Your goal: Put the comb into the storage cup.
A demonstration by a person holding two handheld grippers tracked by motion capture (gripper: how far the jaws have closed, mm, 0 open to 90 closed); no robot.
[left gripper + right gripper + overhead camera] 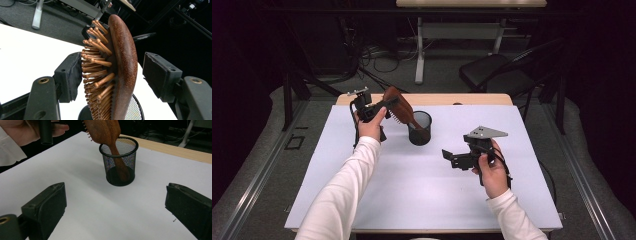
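Hairbrush (398,106), brown and wooden, stands handle-down in a black mesh cup (420,129) near the far edge of the tabletop (422,190), left of centre, its head leaning toward the far-left corner. Left gripper (388,104) flanks the brush head, jaws parted; one pad lies at the bristles, the other clear of the back. Right gripper (451,157) hovers right of centre, jaws spread and holding nothing.
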